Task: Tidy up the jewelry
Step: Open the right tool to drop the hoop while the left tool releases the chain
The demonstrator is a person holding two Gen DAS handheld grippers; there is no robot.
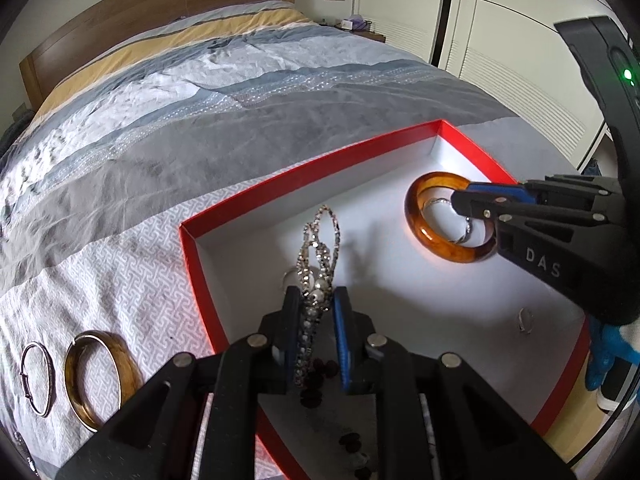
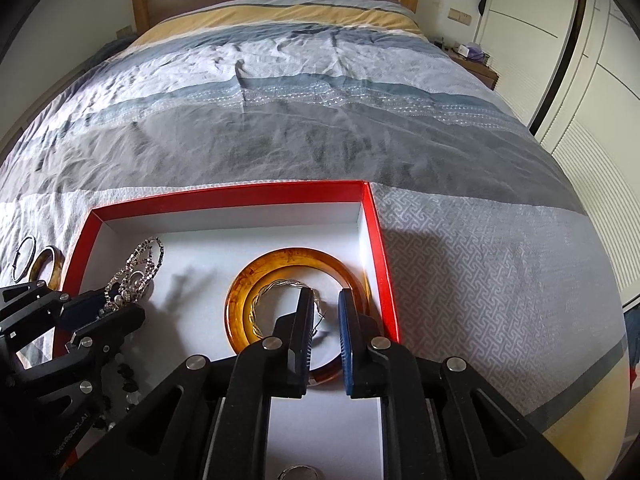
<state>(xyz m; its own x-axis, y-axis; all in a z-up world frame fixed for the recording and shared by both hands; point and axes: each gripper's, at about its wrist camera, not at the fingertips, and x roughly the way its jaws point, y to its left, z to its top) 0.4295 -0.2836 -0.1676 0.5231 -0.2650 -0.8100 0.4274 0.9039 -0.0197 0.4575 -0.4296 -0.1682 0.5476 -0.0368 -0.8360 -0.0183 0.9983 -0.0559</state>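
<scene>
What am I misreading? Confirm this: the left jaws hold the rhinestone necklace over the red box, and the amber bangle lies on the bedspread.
One error: the amber bangle lies inside the red box, as the right wrist view shows. The rhinestone necklace part is right.

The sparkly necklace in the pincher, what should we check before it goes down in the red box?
1. Left gripper has hold of the sparkly necklace: ok, fingers closed on it.
2. Necklace is over the red box, not the bedspread: ok.
3. White floor under the necklace is free: not ok, a small silver ring lies just behind it and dark beads below.
4. Right gripper out of the way: ok, it is off at the amber bangle.
5. Right gripper has let go: cannot tell; its fingers straddle the bangle's rim, gap showing.
6. All jewelry boxed: not ok, two bangles wait on the bedspread.
</scene>
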